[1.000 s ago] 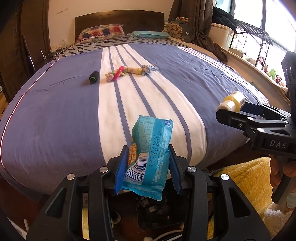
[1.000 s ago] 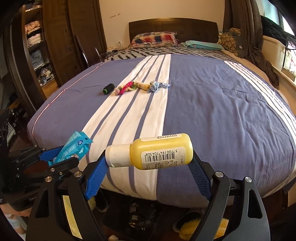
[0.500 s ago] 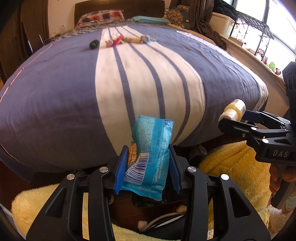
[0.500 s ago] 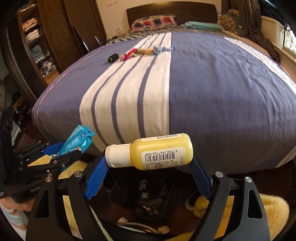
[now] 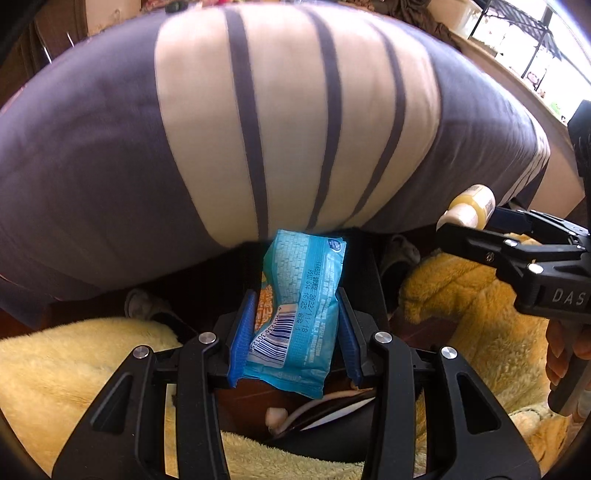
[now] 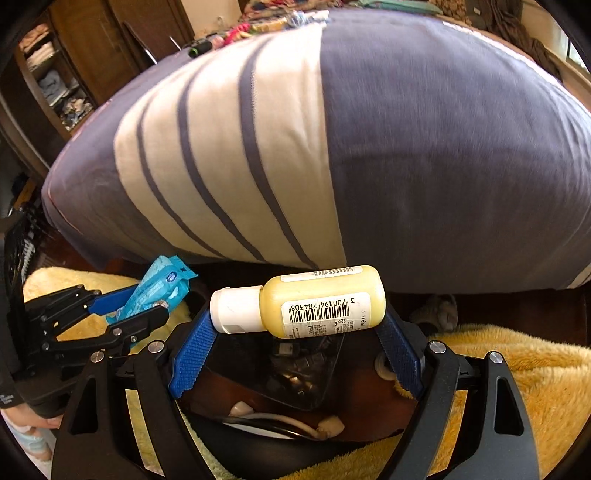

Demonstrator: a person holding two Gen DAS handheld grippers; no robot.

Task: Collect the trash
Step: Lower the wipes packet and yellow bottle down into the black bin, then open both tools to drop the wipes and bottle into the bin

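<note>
My left gripper (image 5: 295, 314) is shut on a blue snack wrapper (image 5: 301, 310) with a barcode, held upright over the floor by the foot of the bed. It also shows at the left of the right wrist view (image 6: 157, 291). My right gripper (image 6: 295, 317) is shut on a yellow bottle (image 6: 321, 301) with a white cap, lying sideways between the blue pads. The bottle also shows at the right of the left wrist view (image 5: 471, 206). A dark bin (image 6: 306, 369) with small scraps sits on the floor right below the bottle.
The bed (image 5: 258, 129) with a blue and white striped cover rises just ahead. Yellow fluffy rugs (image 6: 517, 380) lie on the dark wood floor on both sides. Slippers (image 6: 436, 310) sit under the bed edge. Toys (image 6: 258, 26) lie far up the bed. A wardrobe (image 6: 92, 55) stands left.
Both grippers have dropped lower and tilted down toward the floor at the foot of the bed, each keeping its item. The bin and rugs have come into fuller view.
</note>
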